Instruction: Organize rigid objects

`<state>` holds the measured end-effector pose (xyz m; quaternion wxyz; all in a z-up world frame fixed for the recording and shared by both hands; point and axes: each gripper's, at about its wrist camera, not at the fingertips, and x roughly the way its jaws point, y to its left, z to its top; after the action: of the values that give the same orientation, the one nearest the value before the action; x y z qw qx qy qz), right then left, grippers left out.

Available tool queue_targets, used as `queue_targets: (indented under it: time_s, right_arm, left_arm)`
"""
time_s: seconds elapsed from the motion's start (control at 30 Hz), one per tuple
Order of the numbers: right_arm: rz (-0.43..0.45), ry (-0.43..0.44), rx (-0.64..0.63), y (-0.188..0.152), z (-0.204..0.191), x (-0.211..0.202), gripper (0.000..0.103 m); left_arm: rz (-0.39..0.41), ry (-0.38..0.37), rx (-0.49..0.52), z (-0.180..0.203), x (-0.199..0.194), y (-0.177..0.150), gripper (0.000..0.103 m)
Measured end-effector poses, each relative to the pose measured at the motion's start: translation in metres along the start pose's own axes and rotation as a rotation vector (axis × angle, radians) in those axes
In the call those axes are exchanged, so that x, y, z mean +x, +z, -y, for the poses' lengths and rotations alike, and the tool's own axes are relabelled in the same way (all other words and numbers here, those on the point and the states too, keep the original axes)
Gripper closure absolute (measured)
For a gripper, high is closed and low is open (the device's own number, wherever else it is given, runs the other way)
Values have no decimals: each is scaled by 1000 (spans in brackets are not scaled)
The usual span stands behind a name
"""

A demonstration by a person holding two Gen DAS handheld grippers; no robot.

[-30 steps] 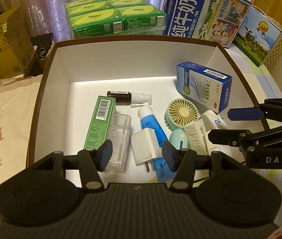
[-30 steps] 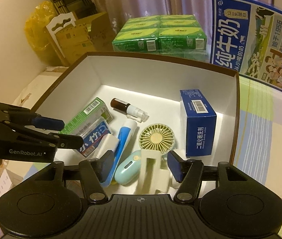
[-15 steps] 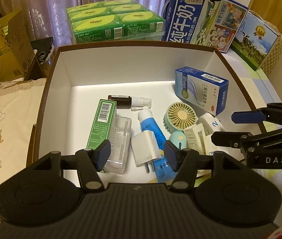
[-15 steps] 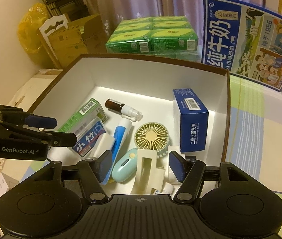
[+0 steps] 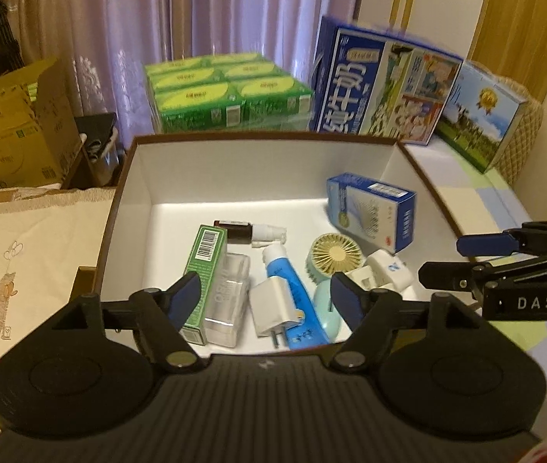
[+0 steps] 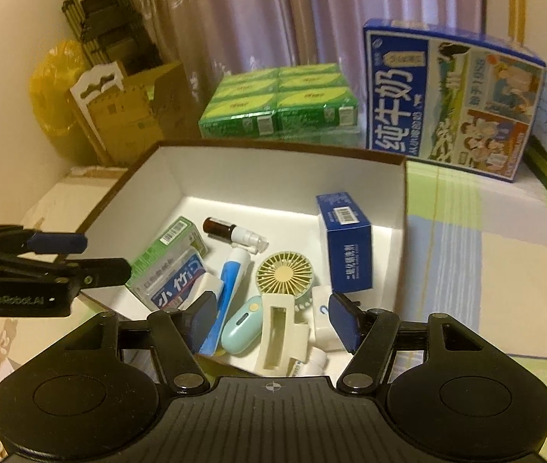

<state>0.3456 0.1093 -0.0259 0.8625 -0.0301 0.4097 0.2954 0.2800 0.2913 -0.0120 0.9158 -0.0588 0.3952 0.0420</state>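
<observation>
A brown box with white inside [image 5: 262, 137] holds a green carton [image 5: 204, 266], a clear case [image 5: 227, 301], a white plug [image 5: 273, 305], a blue tube [image 5: 289, 281], a brown spray bottle [image 5: 246, 231], a small fan [image 5: 333, 256] and a blue medicine box [image 5: 373, 208]. A cream hair clip [image 6: 277, 332] lies at the box's near edge. My left gripper [image 5: 265, 297] hangs above the near rim, its jaws opening with nothing between them. My right gripper [image 6: 273, 316] is open and empty above the clip. Each gripper shows from the side in the other's view, the right [image 5: 443, 258] and the left [image 6: 103, 256].
Behind the box stand green shrink-wrapped packs [image 5: 227, 96] and a blue milk carton [image 5: 385, 88], with another printed box [image 5: 482, 115] to the right. Cardboard boxes [image 5: 15, 135] and a yellow bag [image 6: 57, 92] are at the left. A cream cloth [image 5: 22, 254] and a striped sheet [image 6: 485, 270] flank the box.
Both grippers have risen and drawn back from the box, so more of the room shows. The left jaws have spread wider. The things in the box lie as before.
</observation>
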Motion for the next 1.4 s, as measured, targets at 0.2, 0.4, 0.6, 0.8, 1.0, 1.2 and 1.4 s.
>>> queue_targets:
  time_s: [0.2, 0.4, 0.6, 0.8, 1.0, 1.2, 1.4]
  right_arm:
    - [43, 0, 4, -19, 7, -38, 41]
    - [88, -31, 17, -47, 19, -82, 41]
    - [91, -41, 70, -78, 40, -124, 42]
    - [73, -74, 111, -110, 60, -161, 41]
    - [76, -98, 141, -143, 73, -193, 41]
    - [72, -108, 145, -171, 77, -222, 42]
    - [65, -111, 154, -196, 75, -245, 41]
  left_arm:
    - [75, 16, -11, 19, -37, -15, 31]
    - [104, 34, -4, 51, -70, -33, 31]
    - [85, 42, -12, 91, -87, -55, 31]
    - [41, 37, -6, 128, -99, -82, 31]
    - [16, 2, 7, 164, -115, -108, 31]
    - [2, -28, 26, 193, -133, -132, 31]
    - [-16, -49, 36, 214, -146, -154, 31]
